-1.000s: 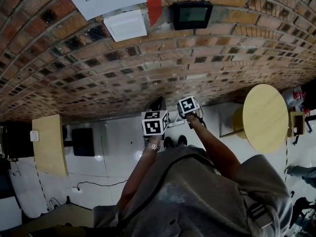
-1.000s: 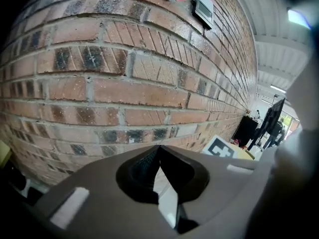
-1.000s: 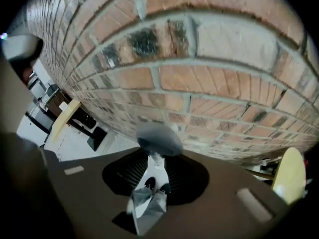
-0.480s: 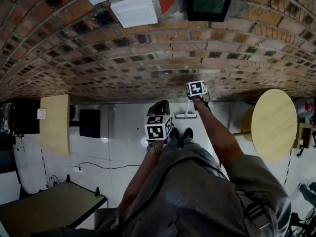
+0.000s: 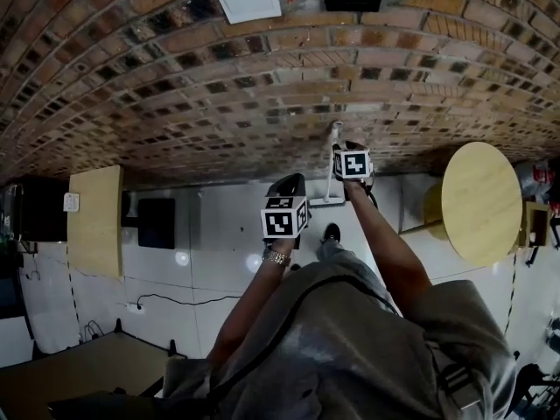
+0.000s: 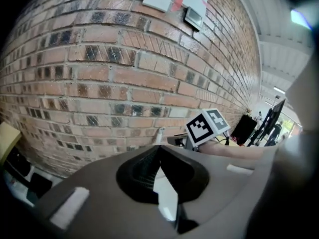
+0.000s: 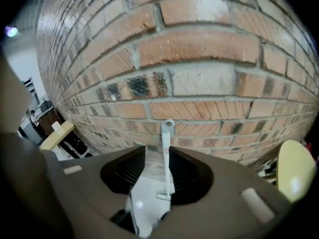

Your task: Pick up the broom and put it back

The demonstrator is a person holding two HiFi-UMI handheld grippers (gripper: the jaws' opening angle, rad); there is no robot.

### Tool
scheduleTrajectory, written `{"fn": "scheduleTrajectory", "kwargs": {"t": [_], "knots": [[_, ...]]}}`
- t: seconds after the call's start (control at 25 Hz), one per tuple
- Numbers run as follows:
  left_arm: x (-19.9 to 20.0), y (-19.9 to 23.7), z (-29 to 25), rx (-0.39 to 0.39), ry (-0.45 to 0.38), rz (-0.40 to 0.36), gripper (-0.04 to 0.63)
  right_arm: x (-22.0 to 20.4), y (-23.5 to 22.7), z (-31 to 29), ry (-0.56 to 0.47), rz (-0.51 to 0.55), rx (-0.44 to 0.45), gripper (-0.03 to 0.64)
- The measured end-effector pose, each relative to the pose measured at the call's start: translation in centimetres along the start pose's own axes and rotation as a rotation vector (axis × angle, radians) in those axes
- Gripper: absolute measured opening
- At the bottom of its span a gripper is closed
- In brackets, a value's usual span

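The broom's white handle (image 5: 332, 180) leans upright against the brick wall, its head (image 5: 326, 202) on the pale floor. My right gripper (image 5: 339, 153) is at the upper part of the handle, near its top. In the right gripper view the handle (image 7: 165, 158) stands between the jaws of my right gripper (image 7: 157, 151); they are opening and the pads are off it. My left gripper (image 5: 287, 187) hangs lower and to the left, away from the broom. Its tips (image 6: 159, 147) meet, with nothing between them. The handle's top (image 6: 159, 133) shows beyond them.
The brick wall (image 5: 219, 103) is right in front. A round yellow table (image 5: 477, 201) stands at the right and a wooden board (image 5: 94, 220) with a black box (image 5: 156, 223) at the left. A cable (image 5: 166, 302) lies on the floor, and a dark tabletop (image 5: 79, 374) fills the lower left.
My right gripper has risen along the wall toward the top of the broom handle. The left gripper has stayed low and shifted only a little.
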State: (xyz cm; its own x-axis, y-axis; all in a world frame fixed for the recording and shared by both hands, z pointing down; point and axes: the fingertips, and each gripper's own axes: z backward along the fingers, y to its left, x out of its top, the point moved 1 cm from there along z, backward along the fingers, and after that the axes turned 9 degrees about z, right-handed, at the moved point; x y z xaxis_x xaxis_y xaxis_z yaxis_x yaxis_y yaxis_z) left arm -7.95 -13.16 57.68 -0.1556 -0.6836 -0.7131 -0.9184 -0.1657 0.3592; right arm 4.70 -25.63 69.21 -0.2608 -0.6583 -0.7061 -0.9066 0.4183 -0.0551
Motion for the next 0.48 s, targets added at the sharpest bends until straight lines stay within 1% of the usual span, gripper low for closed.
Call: {"fn": "scheduleTrajectory", "kwargs": {"t": [0.08,0.2,0.28,0.36,0.48], "knots": [[-0.4,-0.2,1.6,-0.028,-0.012,-0.015,0.0,0.0,2.9,3.5,-0.059,-0.017,0.026,0.089],[-1.9,0.3,4.0,-0.051,-0.02,-0.028,0.0,-0.4,8.7,8.2,-0.138,-0.048,0.089,0.009],[-3.5,0.9,5.7,-0.055,-0.011,-0.028,0.0,-1.5,12.9,10.7,-0.141,-0.066,0.123,0.003],[-5.1,1.4,7.3,-0.059,-0.002,-0.024,0.0,-3.0,16.6,13.1,-0.122,-0.066,0.144,0.0],[-6.6,1.7,9.3,-0.065,0.006,-0.036,0.0,-4.3,20.4,16.2,-0.089,-0.029,0.15,0.0]]}}
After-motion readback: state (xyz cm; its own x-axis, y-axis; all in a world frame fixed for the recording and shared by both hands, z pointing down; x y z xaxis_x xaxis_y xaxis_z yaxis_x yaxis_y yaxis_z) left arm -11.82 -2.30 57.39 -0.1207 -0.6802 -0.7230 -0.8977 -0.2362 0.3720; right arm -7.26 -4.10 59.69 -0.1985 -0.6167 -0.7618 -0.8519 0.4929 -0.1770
